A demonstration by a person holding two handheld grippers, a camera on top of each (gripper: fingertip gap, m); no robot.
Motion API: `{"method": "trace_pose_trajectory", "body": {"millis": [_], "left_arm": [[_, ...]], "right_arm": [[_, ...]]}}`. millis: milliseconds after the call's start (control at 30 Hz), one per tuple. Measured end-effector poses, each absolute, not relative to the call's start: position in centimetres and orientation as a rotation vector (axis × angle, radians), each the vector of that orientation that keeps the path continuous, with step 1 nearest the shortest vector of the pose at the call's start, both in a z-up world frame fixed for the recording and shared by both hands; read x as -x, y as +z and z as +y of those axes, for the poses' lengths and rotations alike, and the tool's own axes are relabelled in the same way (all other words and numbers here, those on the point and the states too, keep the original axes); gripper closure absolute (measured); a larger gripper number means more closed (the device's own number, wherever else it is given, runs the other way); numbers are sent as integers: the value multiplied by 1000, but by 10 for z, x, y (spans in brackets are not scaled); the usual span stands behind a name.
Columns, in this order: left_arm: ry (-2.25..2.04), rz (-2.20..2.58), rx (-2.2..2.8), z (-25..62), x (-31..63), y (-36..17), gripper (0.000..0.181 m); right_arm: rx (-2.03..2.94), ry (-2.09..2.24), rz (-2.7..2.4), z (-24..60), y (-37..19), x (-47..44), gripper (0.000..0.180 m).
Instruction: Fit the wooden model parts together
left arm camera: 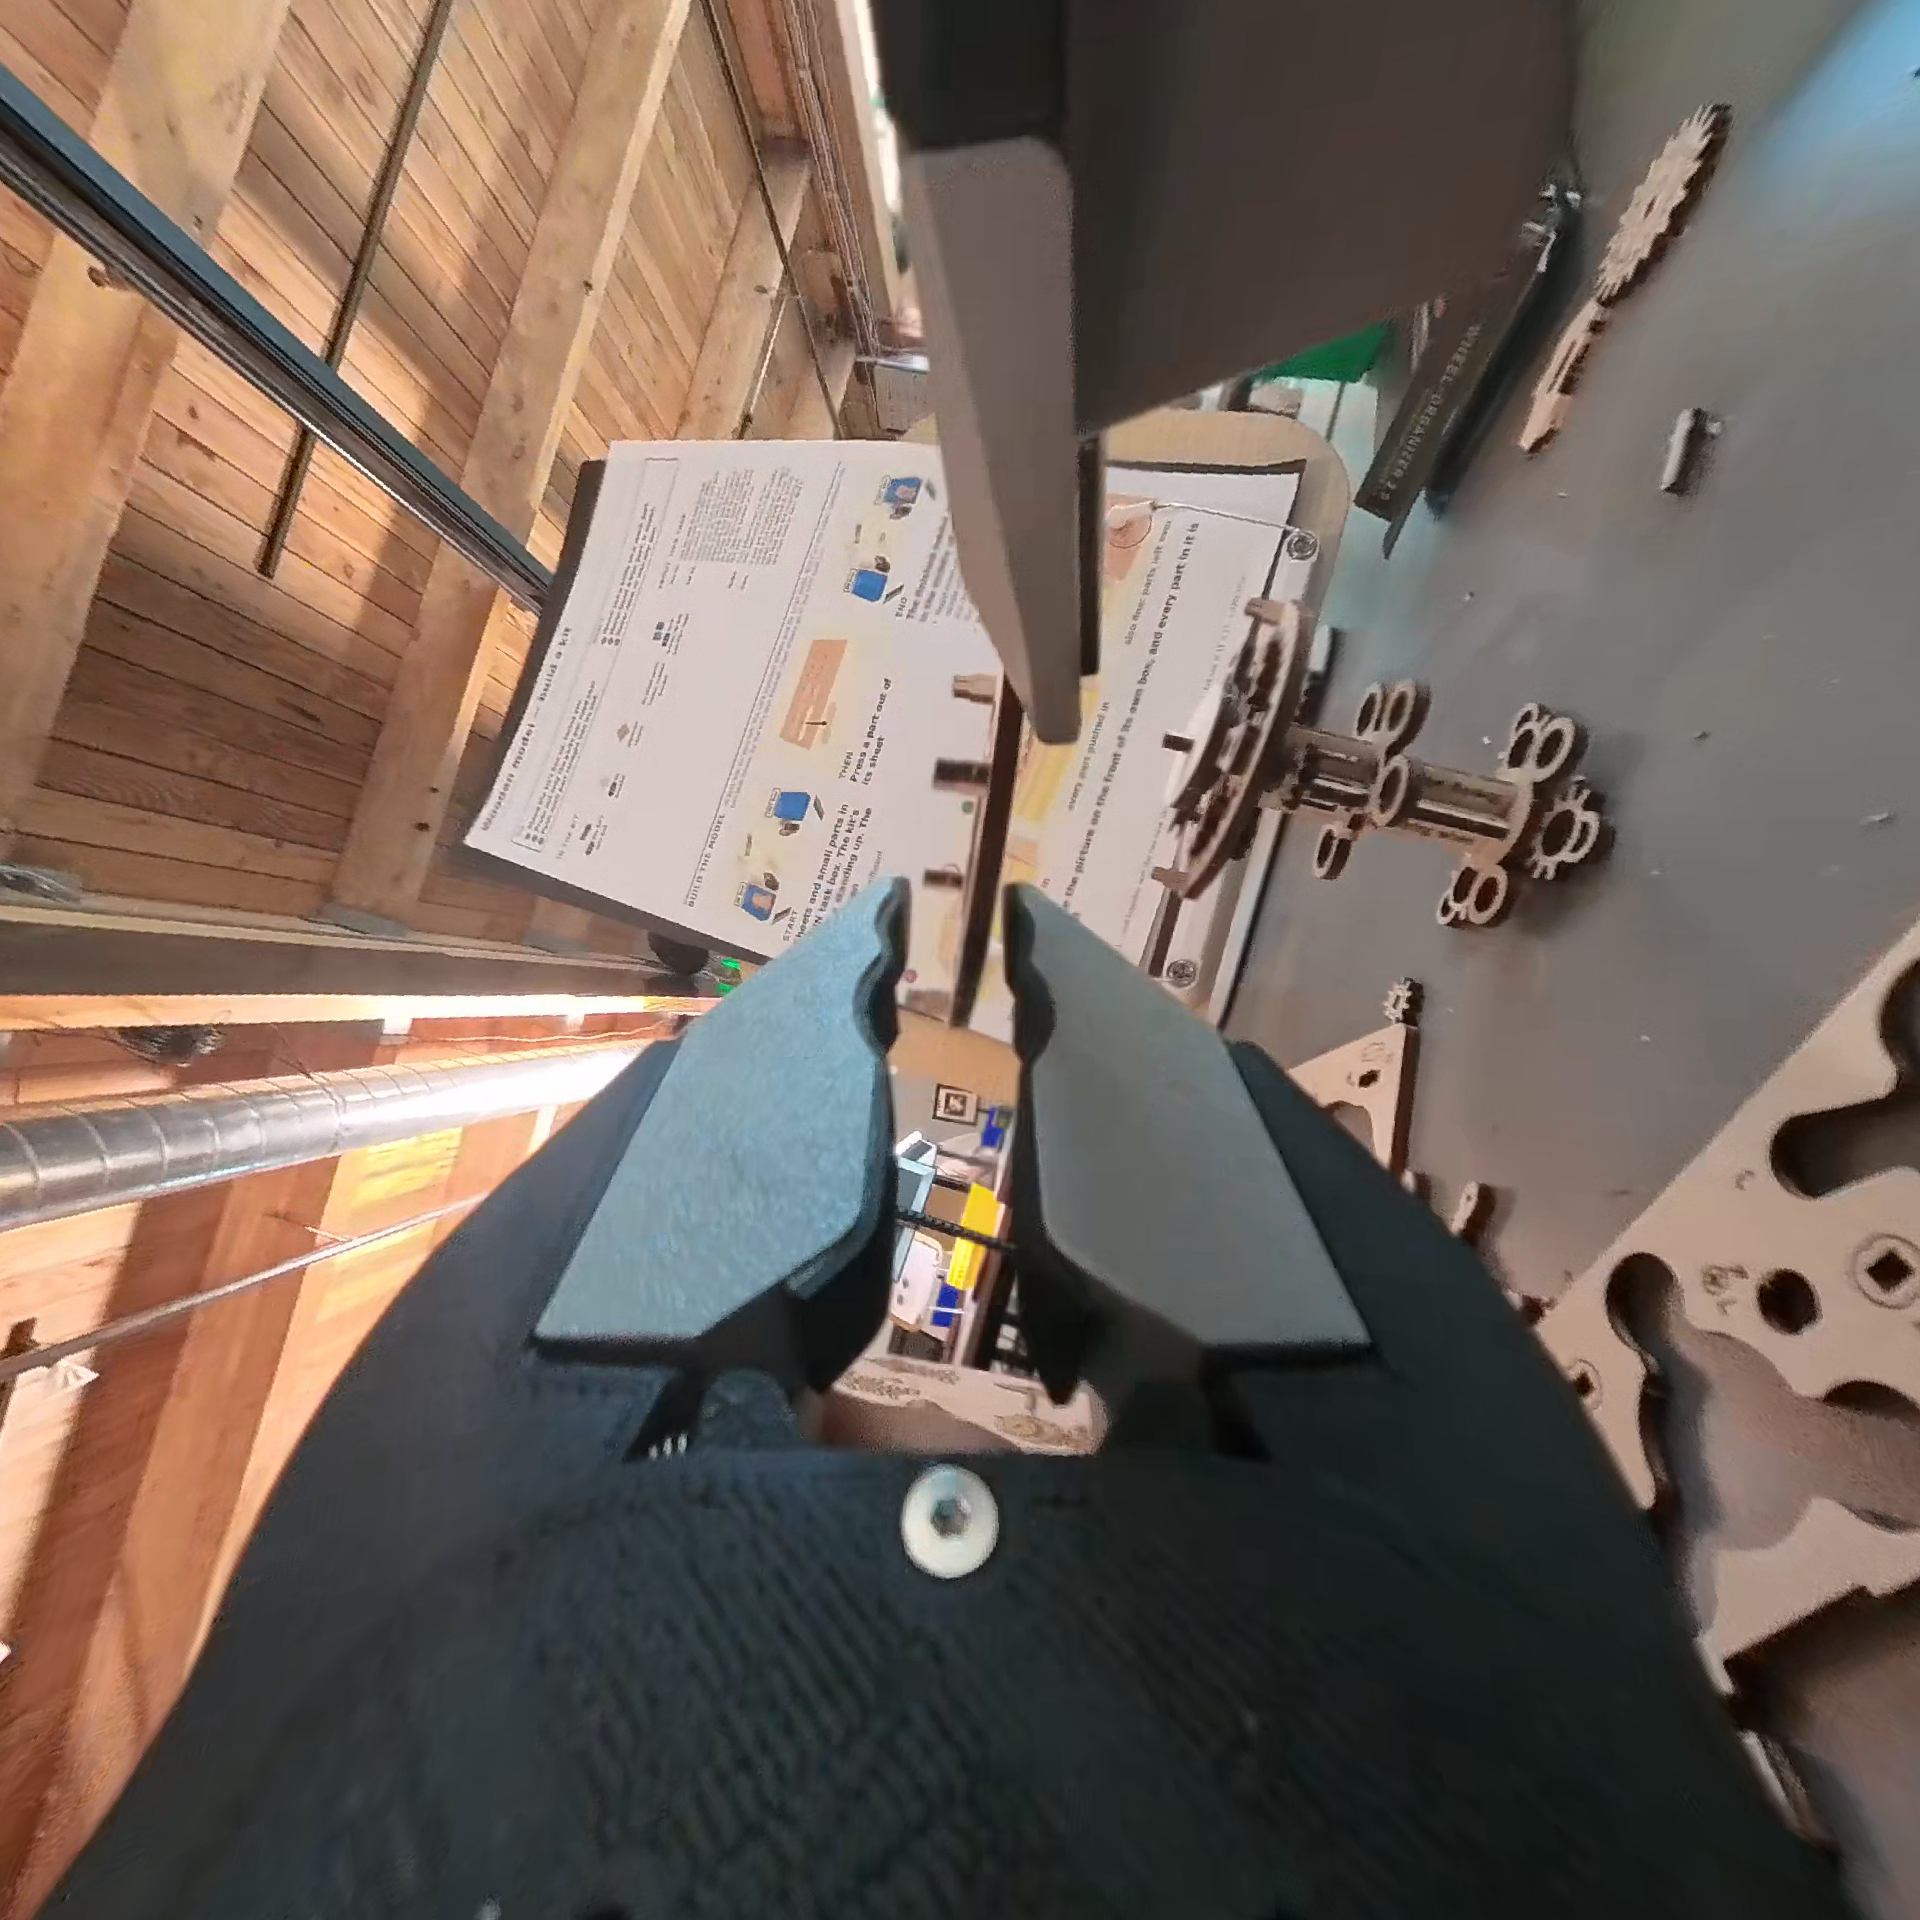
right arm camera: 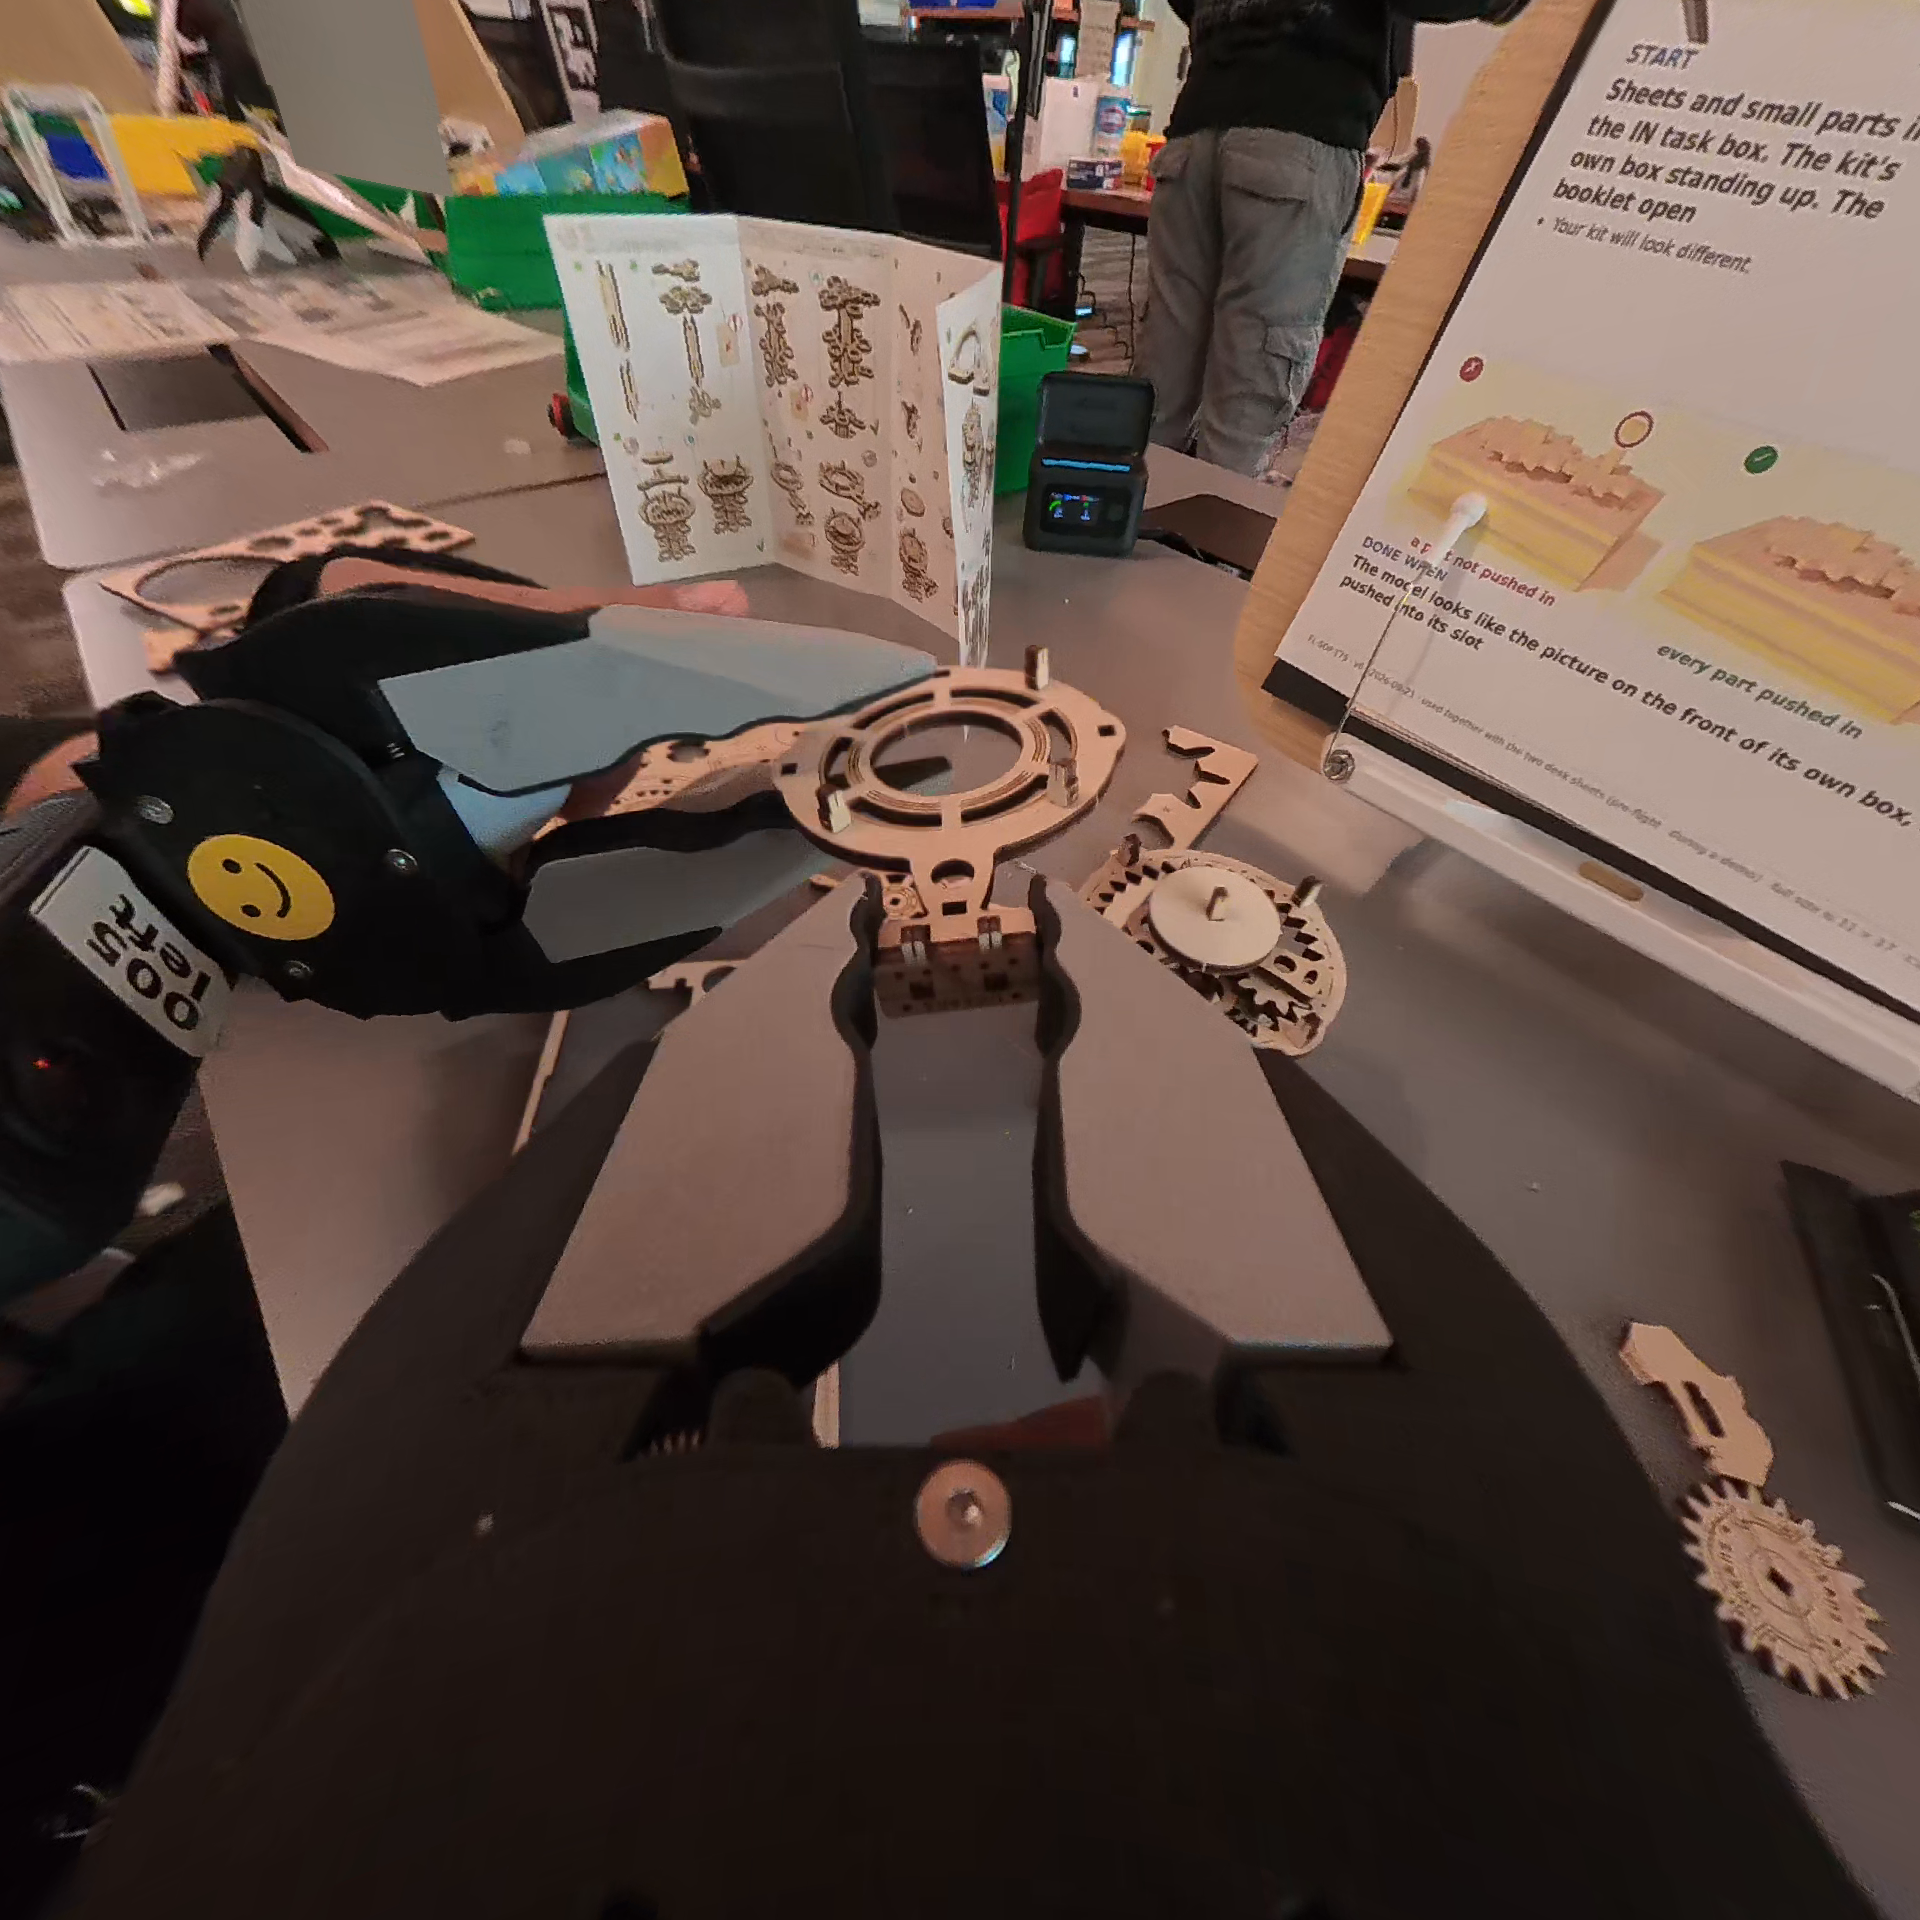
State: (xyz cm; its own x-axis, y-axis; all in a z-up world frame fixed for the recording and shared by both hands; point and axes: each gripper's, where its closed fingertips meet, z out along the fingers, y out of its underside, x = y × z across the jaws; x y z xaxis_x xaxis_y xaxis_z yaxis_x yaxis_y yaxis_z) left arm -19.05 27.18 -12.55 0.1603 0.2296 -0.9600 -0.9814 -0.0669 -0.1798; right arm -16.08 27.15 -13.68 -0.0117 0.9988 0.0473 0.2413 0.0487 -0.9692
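Note:
My right gripper (right arm camera: pixel 951 935) is shut on a small wooden block (right arm camera: pixel 956 971) joined to a ring-shaped wooden plate (right arm camera: pixel 951 764) with short pegs, and holds it level above the grey table (right arm camera: pixel 1455 1143). My left gripper (right arm camera: pixel 831 748) comes in from the left, turned on its side. Its jaws stand a little apart, one above and one below the plate's left rim. In the left wrist view the plate (left arm camera: pixel 982 831) shows edge-on just beyond the narrow gap of my left gripper (left arm camera: pixel 954 896). One right gripper finger (left arm camera: pixel 997 468) hangs in from the top.
A gear assembly (right arm camera: pixel 1216 935) lies on the table right of the plate; it also shows in the left wrist view (left arm camera: pixel 1236 758). A folded booklet (right arm camera: pixel 769 405) stands behind, an instruction board (right arm camera: pixel 1610 468) at right. A loose gear (right arm camera: pixel 1782 1590), punched sheets (right arm camera: pixel 301 540) and a person (right arm camera: pixel 1247 208) are around. My two grippers' fingertips are within a few centimetres of each other. The right tips stand about 20 cm off the loose gear (right arm camera: pixel 1782 1590). Seen from the left wrist view (left arm camera: pixel 1650 200) as well.

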Motion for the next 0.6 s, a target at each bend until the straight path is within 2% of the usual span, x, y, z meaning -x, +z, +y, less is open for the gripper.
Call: {"method": "trace_pose_trajectory", "body": {"millis": [67, 233, 300, 433, 600], "left_arm": [[1224, 870, 1199, 273, 193, -127, 163], [952, 836, 1243, 272, 182, -131, 134], [809, 764, 1252, 268, 181, -121, 133], [623, 616, 1286, 262, 199, -101, 120], [448, 402, 1441, 270, 240, -104, 117]], "right_arm": [[1359, 1084, -1401, 274, -137, 160, 155], [1363, 1163, -1361, 281, -131, 156, 155], [1362, 1180, -1337, 287, -125, 153, 155], [1321, 1203, -1297, 299, -109, 148, 156], [1254, 1206, -1284, 323, -90, 154, 155]]}}
